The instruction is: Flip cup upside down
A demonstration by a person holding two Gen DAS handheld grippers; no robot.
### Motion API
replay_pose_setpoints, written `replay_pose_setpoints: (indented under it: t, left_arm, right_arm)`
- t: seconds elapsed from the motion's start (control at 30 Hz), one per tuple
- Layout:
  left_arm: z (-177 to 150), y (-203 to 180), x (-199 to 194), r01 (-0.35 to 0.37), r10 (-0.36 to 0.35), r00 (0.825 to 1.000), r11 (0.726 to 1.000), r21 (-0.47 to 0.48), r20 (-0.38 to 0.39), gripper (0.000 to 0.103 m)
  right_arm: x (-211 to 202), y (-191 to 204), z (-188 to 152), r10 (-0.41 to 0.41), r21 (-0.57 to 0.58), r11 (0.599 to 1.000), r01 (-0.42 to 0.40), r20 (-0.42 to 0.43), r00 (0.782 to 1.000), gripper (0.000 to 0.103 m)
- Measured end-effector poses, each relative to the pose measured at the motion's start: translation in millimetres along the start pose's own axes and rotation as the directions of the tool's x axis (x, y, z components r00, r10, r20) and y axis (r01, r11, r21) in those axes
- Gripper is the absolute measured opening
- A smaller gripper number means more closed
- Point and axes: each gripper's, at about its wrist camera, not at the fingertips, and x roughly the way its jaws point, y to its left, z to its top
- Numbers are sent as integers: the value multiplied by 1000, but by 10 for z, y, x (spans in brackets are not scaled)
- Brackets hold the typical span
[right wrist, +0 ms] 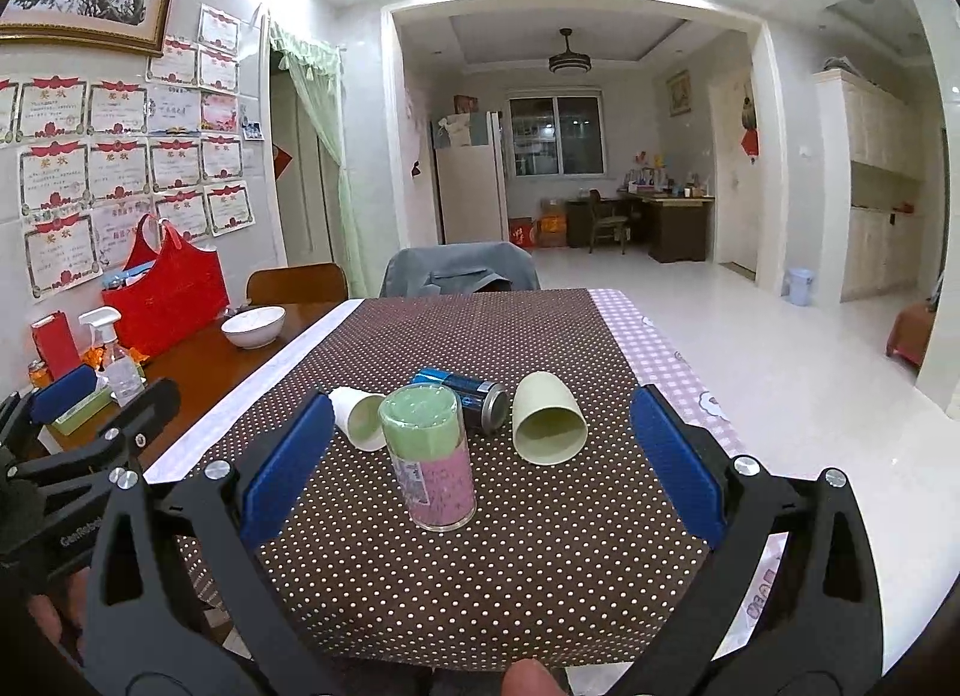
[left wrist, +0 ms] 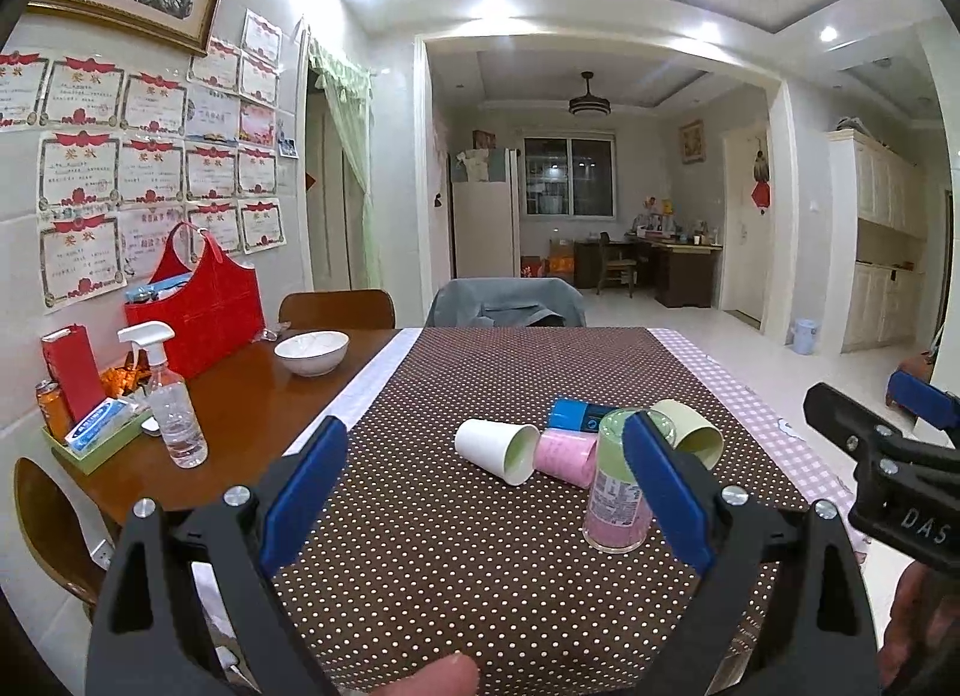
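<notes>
A clear cup with a green and pink insert stands upside down on the brown dotted tablecloth; it also shows in the left wrist view. Behind it a white paper cup, a pale green cup and a blue can lie on their sides. A pink cup lies between them. My right gripper is open, the standing cup between its fingers, untouched. My left gripper is open and empty, left of that cup.
A white bowl, a spray bottle, a red bag and a tray of small items stand on the bare wood at the left. Chairs stand at the table's far end. The table's right edge drops to the floor.
</notes>
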Motion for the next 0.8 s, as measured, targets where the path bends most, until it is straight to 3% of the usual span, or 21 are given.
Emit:
replay_pose_setpoints:
  t: [0.8]
  left_arm:
    - [-22,-10,-35,-2,2,1000,1000,-8,2,91]
  right_arm:
    - [27,46,-42,6,-4,1000,-6,-13,1000,97]
